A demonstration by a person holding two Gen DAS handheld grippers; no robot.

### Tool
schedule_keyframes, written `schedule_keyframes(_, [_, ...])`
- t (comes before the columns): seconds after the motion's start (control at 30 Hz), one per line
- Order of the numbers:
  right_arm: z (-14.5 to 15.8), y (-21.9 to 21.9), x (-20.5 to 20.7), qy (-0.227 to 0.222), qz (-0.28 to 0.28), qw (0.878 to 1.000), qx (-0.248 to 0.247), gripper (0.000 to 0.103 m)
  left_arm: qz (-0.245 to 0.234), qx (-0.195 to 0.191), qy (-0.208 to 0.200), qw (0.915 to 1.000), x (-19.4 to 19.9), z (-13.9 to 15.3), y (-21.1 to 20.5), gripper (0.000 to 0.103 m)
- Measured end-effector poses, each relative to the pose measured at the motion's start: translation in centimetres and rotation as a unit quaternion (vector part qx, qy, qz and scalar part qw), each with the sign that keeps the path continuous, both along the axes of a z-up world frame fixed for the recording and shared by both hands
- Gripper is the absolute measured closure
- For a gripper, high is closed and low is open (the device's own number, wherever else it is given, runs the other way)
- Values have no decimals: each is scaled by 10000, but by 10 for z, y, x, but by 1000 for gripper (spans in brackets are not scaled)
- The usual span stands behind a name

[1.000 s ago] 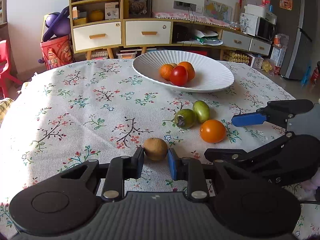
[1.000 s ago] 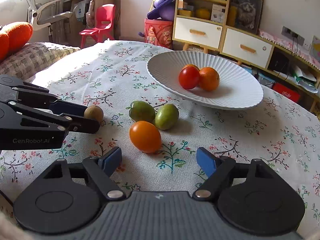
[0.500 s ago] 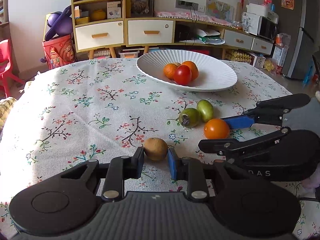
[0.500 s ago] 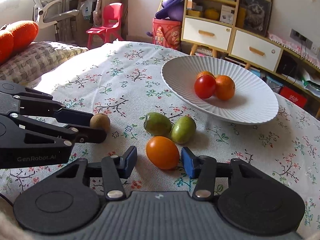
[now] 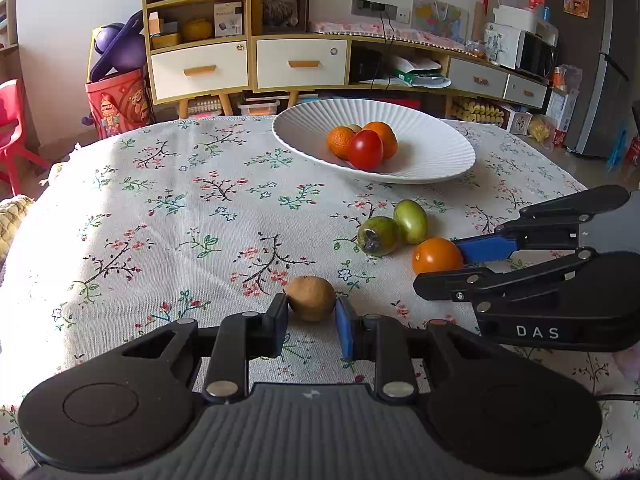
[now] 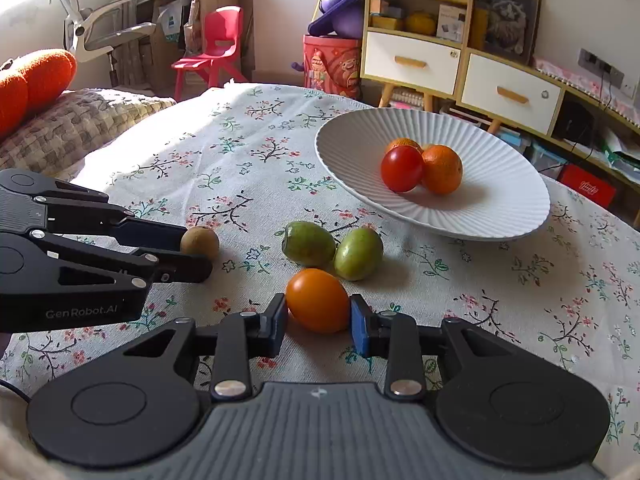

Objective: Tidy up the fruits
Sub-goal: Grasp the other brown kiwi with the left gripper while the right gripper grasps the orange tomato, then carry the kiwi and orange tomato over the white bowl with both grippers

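My left gripper (image 5: pixel 311 320) pinches the brown fruit (image 5: pixel 311 298); my right gripper (image 6: pixel 319 322) clamps the orange tomato (image 6: pixel 318 300); plate (image 6: pixel 500 216) lies ahead-right of both.

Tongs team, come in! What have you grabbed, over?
Left tongs shut on brown fruit. Right tongs shut on orange tomato. Both fruits on tablecloth. Two green fruits between tongs and white plate.

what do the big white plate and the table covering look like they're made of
White plate: probably glazed ceramic; smooth, with a soft sheen and fine radial ribs, though melamine could look alike. Tablecloth: woven fabric, likely cotton or linen; matte, visible weave, printed flowers.
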State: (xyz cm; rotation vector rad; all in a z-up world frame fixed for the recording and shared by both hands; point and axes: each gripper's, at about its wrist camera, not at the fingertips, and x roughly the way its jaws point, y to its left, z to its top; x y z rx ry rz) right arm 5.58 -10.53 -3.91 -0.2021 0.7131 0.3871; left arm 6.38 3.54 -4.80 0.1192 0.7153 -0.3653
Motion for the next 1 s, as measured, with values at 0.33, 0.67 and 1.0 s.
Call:
schedule_keyframes(0.33, [11,-4,1,12,-86,9999,70,73,-20,-34,42,10000,2,6,-5,94])
schedule_keyframes(0.67, [27,-12,6,-54,-242,9996,166,73,33,-177,43,9998,12,23,-13,94])
schedule_keyframes(1.0, [41,-31,22,-202,-553,9979,258,73,72,-332,-72,9994,28,43,-29,94])
